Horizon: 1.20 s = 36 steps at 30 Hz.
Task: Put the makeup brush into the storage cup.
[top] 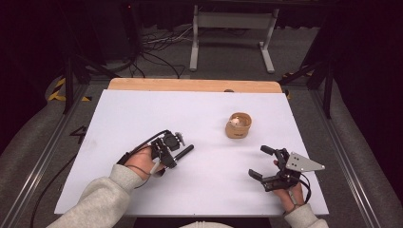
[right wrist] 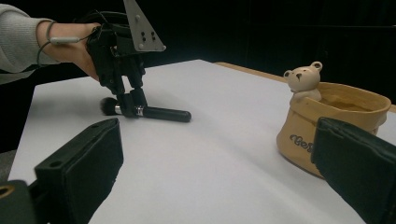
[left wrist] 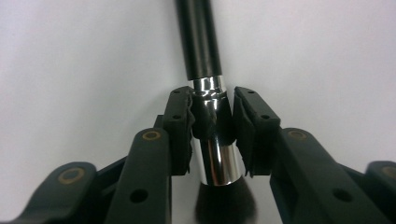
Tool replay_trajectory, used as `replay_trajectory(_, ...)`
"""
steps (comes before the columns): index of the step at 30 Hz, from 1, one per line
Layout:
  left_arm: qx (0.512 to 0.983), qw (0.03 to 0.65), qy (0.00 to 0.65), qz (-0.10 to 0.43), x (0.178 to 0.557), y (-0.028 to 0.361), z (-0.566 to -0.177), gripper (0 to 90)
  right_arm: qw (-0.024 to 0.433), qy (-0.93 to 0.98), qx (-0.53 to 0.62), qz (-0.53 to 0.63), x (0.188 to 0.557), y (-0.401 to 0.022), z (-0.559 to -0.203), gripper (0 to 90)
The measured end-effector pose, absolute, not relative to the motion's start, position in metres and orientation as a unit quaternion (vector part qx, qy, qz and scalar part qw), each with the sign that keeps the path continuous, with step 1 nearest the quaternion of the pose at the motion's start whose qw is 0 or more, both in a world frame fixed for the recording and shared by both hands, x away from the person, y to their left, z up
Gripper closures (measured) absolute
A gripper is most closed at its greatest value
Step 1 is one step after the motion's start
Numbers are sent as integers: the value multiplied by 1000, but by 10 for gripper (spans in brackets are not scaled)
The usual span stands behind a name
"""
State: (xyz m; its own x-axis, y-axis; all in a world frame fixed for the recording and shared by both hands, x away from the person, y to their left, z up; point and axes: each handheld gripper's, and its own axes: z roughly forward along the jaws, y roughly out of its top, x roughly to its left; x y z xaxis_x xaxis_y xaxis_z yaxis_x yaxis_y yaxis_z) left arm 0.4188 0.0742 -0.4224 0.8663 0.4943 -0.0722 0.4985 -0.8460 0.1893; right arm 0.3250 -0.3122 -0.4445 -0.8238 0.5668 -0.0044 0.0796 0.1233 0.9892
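Note:
A black make-up brush (top: 183,152) lies flat on the white table top (top: 209,190), left of centre. My left gripper (top: 169,159) points down at it and is shut on its silver ferrule (left wrist: 217,161). The black handle (left wrist: 198,37) runs away from the jaws and the dark bristles (left wrist: 224,207) lie behind them. From the right gripper view, the left gripper (right wrist: 131,106) pins the brush (right wrist: 166,114) to the table. My right gripper (top: 258,161) rests near the front right edge, open, with nothing between its jaws (right wrist: 219,177).
A tan pot with a small bear figure (top: 238,125) stands right of centre, beyond the right gripper; it is near the right jaw (right wrist: 336,116) in that view. A wooden strip (top: 190,85) borders the far table edge. Cables and a white stand lie on the floor beyond.

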Motion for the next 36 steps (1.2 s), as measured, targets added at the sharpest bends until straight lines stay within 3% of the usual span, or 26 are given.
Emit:
replay_trajectory(19,972,129,194,7,409,71,-392,706,188,734,208,618,319,-303,-427,1)
replay_trajectory(36,985,145,89,6,389,54,-354,707,167,770,139,600,323,-277,-397,80)
